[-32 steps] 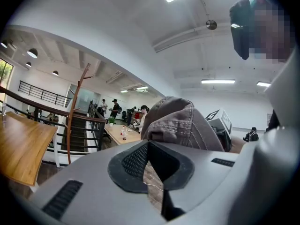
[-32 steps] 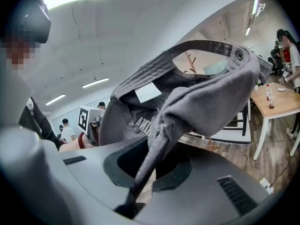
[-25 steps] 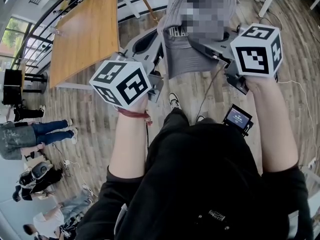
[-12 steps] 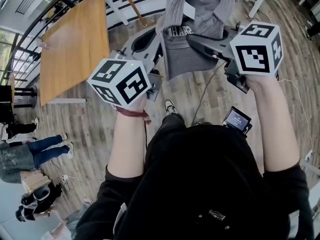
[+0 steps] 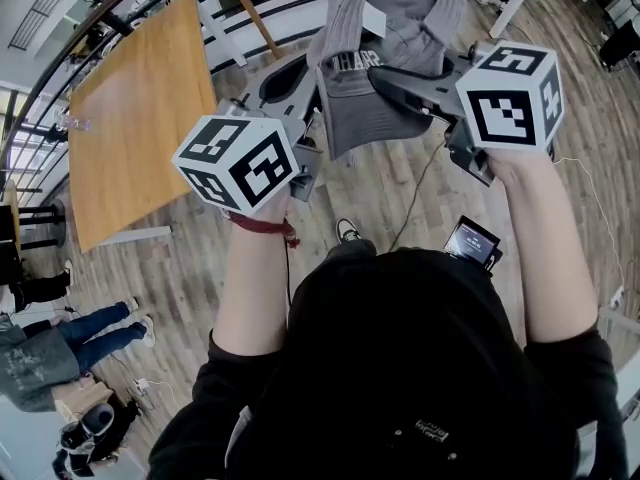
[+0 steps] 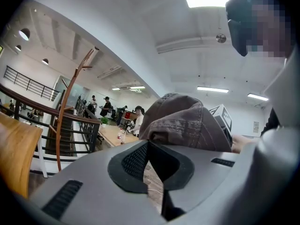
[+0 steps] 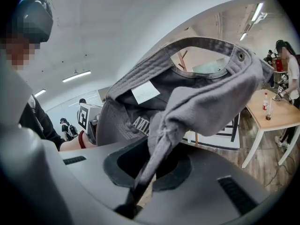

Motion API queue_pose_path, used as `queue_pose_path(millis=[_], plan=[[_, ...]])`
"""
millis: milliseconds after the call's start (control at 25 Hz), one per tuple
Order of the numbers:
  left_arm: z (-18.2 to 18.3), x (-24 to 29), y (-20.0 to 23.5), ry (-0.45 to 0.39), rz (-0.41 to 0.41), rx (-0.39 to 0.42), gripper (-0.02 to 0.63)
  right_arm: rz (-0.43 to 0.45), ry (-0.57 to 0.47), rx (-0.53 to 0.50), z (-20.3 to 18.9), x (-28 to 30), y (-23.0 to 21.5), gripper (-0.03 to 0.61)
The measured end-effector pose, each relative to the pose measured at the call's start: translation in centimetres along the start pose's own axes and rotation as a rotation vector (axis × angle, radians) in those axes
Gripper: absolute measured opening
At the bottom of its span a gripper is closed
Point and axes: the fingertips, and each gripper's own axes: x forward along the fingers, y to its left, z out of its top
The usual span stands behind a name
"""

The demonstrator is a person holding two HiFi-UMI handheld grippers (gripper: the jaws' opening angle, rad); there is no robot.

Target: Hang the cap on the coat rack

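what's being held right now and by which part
The right claw pinches the cap by a fold of fabric at its edge, near the back strap. The left claw holds nothing.

Head view looks steeply down from above the person onto the wooden floor point(image 5: 370, 183); left gripper view sits low behind its jaws, tilted up toward the ceiling, cap point(image 6: 180, 123) close ahead; right gripper view likewise, cap point(image 7: 206, 97) nearer, filling the frame; all three views share the cap point(image 5: 385, 28).
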Motion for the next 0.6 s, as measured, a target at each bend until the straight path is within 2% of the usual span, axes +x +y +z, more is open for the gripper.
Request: queue_pose_path(millis=[200,320,600], plan=[[0.4,0.1,0.6,0.008,-0.015,0.033,0.005,-0.013,-0.018,-0.001,0.5,0.5,-0.1,0.032],[0.4,0.0,1.3,0.012,-0.023,0.021,0.006,-0.018,-0.013,-0.003,0.8,1.1,-0.1,0.032],[2.2,-0.9,9.9,-0.004,-0.002,-0.03,0.006,0.004,0.028,-0.007,4.6,8.8,-1.5,0.032]])
